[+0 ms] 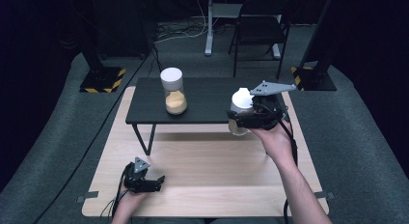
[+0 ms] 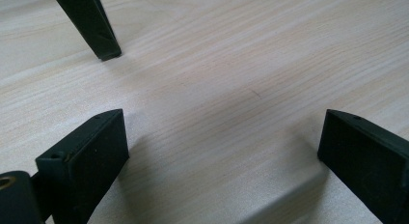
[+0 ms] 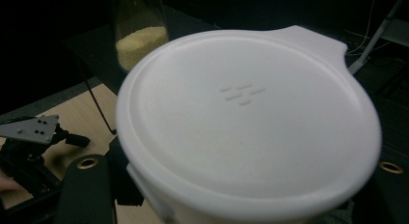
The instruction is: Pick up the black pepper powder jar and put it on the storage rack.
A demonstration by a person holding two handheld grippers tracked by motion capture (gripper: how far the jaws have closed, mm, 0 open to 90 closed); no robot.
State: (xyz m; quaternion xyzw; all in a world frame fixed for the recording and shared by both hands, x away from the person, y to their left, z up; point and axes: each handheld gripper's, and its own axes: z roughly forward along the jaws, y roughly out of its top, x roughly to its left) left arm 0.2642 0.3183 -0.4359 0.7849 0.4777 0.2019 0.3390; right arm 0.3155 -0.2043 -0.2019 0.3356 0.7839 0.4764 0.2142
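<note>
Holding a white-lidded jar (image 1: 239,113) with the right gripper (image 1: 251,119), right at the front right edge of the small black shelf (image 1: 202,108). Its fingers look clamped on the jar body from the sides, and the jar stands upright, long axis vertical, lid up. In the right gripper view the white lid (image 3: 251,122) sits so close to the camera that the fingers themselves are mostly covered, so I'm judging the grip from the high view.

The relation that matters, I reckon: the jar is at the shelf's front edge, and I can't tell whether its base is over the shelf top or hanging just in front of it. Contents of this jar are hard to make out too.

A second jar (image 1: 174,91) with yellowish grains stands on the shelf's left part, well apart from the held one.

The left gripper (image 1: 143,181) is down on the tabletop (image 1: 217,161) in front of the shelf's left leg (image 2: 91,26), fingers spread wide with nothing between them. The right gripper is clearly the nearer one to both jars.
</note>
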